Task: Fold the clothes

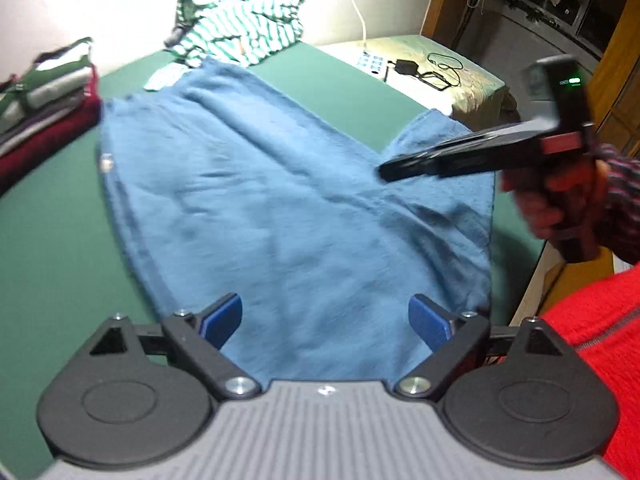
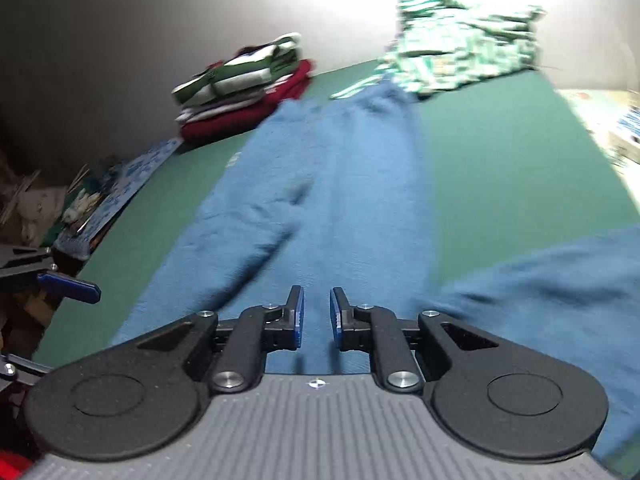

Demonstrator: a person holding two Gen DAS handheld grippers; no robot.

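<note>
On the green tabletop lies one blue garment, spread flat. One striped green-and-white garment sits bunched behind it, and one pile of folded clothes stands at the side. Two tools hang above: the left tool gapes wide, the right tool stands slightly apart, both empty.

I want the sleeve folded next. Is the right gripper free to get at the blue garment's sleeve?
Probably yes: the right gripper holds nothing, its jaws slightly apart, and the sleeve lies uncovered ahead on the blue garment.
</note>
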